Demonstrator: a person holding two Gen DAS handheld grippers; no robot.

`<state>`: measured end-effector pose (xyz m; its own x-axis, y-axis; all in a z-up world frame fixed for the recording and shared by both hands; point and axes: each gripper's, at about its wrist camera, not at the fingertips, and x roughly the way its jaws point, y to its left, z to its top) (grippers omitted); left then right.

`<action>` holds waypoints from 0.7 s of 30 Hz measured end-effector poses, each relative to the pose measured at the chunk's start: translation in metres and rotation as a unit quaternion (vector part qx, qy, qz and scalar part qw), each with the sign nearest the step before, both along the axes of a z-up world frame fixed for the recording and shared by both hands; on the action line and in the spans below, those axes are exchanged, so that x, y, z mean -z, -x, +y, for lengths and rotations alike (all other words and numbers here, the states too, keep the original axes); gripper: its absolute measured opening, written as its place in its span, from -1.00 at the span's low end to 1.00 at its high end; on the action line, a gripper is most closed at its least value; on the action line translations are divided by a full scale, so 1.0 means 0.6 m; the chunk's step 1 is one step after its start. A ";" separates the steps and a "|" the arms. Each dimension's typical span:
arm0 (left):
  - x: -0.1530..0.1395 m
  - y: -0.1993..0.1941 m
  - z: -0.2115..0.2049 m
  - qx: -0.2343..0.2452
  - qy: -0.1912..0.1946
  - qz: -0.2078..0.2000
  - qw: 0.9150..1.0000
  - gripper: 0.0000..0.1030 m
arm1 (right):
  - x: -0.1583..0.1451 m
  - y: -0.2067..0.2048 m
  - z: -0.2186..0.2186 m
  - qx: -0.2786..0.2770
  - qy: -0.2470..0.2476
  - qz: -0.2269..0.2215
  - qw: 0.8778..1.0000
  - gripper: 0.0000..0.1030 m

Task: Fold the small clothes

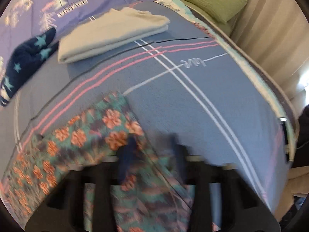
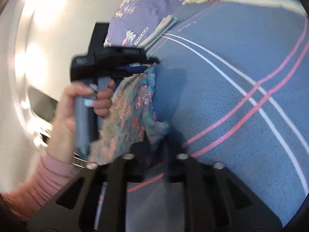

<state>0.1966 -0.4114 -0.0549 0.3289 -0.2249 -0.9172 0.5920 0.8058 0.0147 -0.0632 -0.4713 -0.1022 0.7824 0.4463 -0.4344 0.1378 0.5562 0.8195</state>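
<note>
Bedroom, pale wall and curtains behind; your working surface is a bed under a blue blanket (image 1: 193,100) crossed by pink and white stripes.

Item: floral garment (image 1: 81,135), teal with orange blooms. Lies at the near edge of the bed, partly lifted; its long axis appears to run from the left gripper toward the right one.

Item: left gripper (image 1: 154,148). Blue fingers drawn close with the floral cloth between them; motion blur hides the pad contact, but it reads as a pinch on the garment's edge.

Item: right gripper (image 2: 154,150). Jaws closed on the bunched lower end of the same garment, as far as the blur allows.

Item: your left hand (image 2: 83,104), pink sleeve, holds the other tool's handle just beside the hanging cloth.

Item: cream folded cloth (image 1: 112,34), toward the far side of the bed; a navy star-print piece (image 1: 29,61) just beside it, at the left edge.

Item: green pillow (image 1: 208,0), far corner.

Judgement: both tools hold opposite ends, so the fold turns on keeping the cloth stretched between them.
</note>
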 end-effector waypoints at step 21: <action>-0.147 0.115 0.210 0.007 0.157 -0.094 0.983 -0.22 | -0.061 0.081 0.011 0.040 0.151 0.008 0.988 -0.66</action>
<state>0.1275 -0.2855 0.0330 0.4804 -0.4935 -0.7251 0.6144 0.7793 -0.1234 -0.1116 -0.4646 -0.0655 0.8017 0.2305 -0.5515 0.2037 0.7621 0.6146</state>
